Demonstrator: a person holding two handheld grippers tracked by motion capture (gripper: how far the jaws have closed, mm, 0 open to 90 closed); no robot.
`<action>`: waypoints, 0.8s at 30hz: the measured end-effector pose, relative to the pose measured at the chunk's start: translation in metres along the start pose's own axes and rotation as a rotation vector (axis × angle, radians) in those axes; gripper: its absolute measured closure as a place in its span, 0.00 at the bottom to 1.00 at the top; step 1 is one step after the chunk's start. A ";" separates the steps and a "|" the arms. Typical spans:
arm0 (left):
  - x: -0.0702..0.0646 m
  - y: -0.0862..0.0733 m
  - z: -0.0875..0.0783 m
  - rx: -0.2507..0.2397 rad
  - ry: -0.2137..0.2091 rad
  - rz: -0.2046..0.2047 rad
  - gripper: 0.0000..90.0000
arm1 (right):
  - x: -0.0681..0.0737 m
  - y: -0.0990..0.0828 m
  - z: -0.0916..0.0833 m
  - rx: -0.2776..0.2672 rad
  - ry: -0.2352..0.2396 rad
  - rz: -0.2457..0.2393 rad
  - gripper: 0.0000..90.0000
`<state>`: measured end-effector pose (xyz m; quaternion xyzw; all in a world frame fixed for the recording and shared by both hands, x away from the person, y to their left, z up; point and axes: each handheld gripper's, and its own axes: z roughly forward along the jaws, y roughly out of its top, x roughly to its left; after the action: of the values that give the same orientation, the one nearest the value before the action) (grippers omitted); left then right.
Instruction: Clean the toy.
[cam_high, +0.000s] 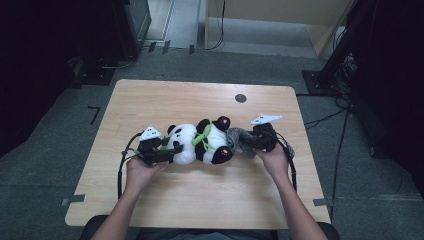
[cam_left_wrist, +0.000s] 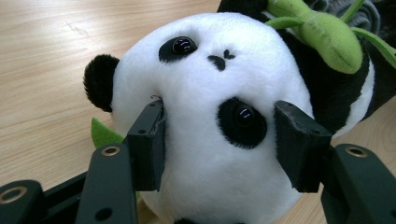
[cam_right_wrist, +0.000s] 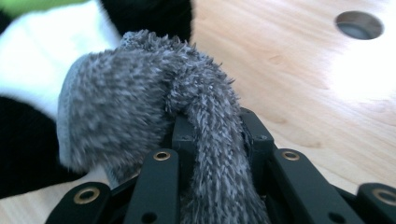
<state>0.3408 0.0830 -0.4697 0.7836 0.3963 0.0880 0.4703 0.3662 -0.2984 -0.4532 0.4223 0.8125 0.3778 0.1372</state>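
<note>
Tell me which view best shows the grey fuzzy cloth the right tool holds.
The right gripper view: the grey fuzzy cloth sits close up, pinched in the right tool. The high view shows it small beside the panda; the left gripper view catches a grey corner behind the panda.

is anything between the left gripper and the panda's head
Nothing visible. The left gripper has its jaws on either side of the panda, pads against the white fur of the head. The right gripper is shut on the grey fuzzy cloth at the panda's other end.
</note>
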 end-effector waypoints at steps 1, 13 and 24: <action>0.000 0.000 0.000 -0.001 0.001 0.002 0.45 | -0.002 0.000 -0.001 -0.009 -0.001 0.008 0.81; 0.000 -0.001 -0.001 -0.009 0.003 0.013 0.41 | -0.046 -0.010 -0.011 -0.067 -0.074 0.128 0.81; 0.000 0.000 0.000 -0.015 -0.001 0.020 0.38 | -0.080 -0.027 -0.002 -0.065 -0.160 0.228 0.79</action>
<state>0.3407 0.0836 -0.4700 0.7840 0.3875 0.0952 0.4755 0.3986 -0.3723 -0.4793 0.5357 0.7331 0.3823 0.1713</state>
